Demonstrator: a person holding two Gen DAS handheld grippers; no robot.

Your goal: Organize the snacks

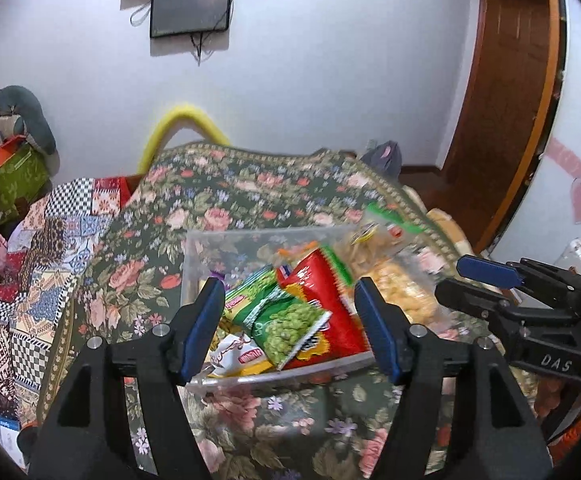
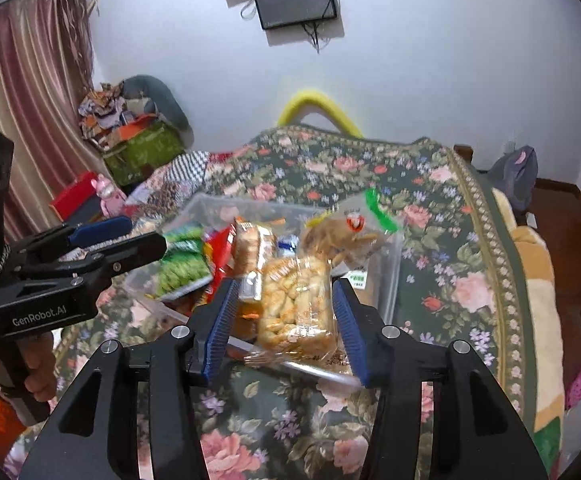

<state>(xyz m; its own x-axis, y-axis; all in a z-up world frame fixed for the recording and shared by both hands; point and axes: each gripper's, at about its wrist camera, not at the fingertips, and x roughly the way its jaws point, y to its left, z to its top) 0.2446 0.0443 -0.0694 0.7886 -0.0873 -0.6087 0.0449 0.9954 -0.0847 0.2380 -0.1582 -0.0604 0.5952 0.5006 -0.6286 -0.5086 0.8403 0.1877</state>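
Note:
A clear plastic bin sits on a floral bedspread and holds several snack bags. In the left wrist view a green pea snack bag lies over a red bag, with clear bags of yellow puffs at the right side. In the right wrist view a clear bag of golden snacks leans at the bin's near edge, a zip bag with a green strip behind it. My left gripper is open and empty in front of the bin. My right gripper is open, its pads either side of the golden bag without touching.
The floral bedspread covers the bed. A patchwork quilt lies at the left. A green box with clutter stands by the curtain. A wooden door is at the right. A yellow curved tube stands behind the bed.

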